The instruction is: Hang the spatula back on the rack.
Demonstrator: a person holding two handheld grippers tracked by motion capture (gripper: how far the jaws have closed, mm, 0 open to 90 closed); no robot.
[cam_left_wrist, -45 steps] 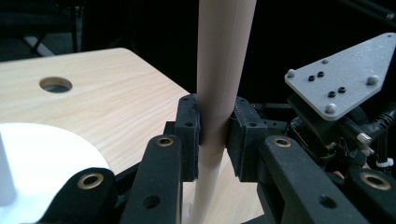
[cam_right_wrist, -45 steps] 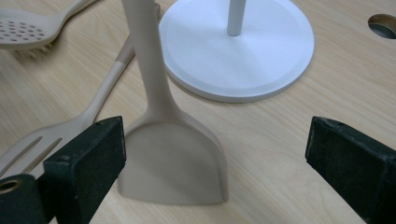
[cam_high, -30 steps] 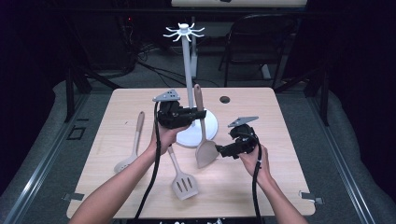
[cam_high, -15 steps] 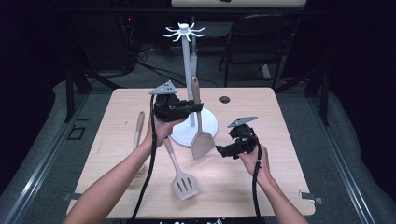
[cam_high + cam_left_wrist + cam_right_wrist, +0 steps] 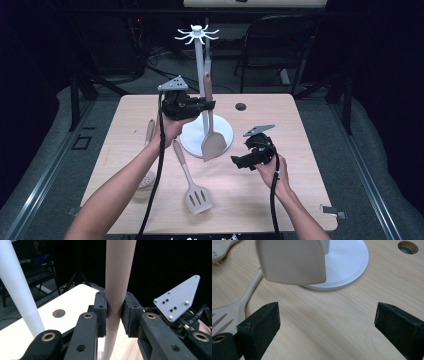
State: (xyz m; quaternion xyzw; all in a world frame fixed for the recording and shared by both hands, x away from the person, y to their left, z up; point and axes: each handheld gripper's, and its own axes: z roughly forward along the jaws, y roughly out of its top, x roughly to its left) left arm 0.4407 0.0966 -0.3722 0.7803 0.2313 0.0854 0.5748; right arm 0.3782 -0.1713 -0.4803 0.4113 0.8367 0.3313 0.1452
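Observation:
My left gripper (image 5: 209, 105) is shut on the handle of a beige solid spatula (image 5: 213, 144), held upright beside the white rack pole (image 5: 200, 75); its blade hangs over the rack's round base (image 5: 222, 127). In the left gripper view the jaws clamp the handle (image 5: 117, 285), with the pole (image 5: 17, 290) to the left. My right gripper (image 5: 239, 162) stands open low over the table, right of the base. In the right gripper view the spatula blade (image 5: 290, 261) hangs ahead of the wide-open fingers (image 5: 263, 323), above the base (image 5: 347, 262).
A slotted turner (image 5: 192, 185) lies on the wooden table (image 5: 300, 200) between my arms, and a perforated spoon (image 5: 148, 150) lies left of it. A hole (image 5: 241, 106) is in the table behind the base. The rack's hooks (image 5: 197, 34) spread at the top.
My left gripper has lifted the solid spatula off the table and swung it upright beside the pole. The right gripper has stayed about where it was.

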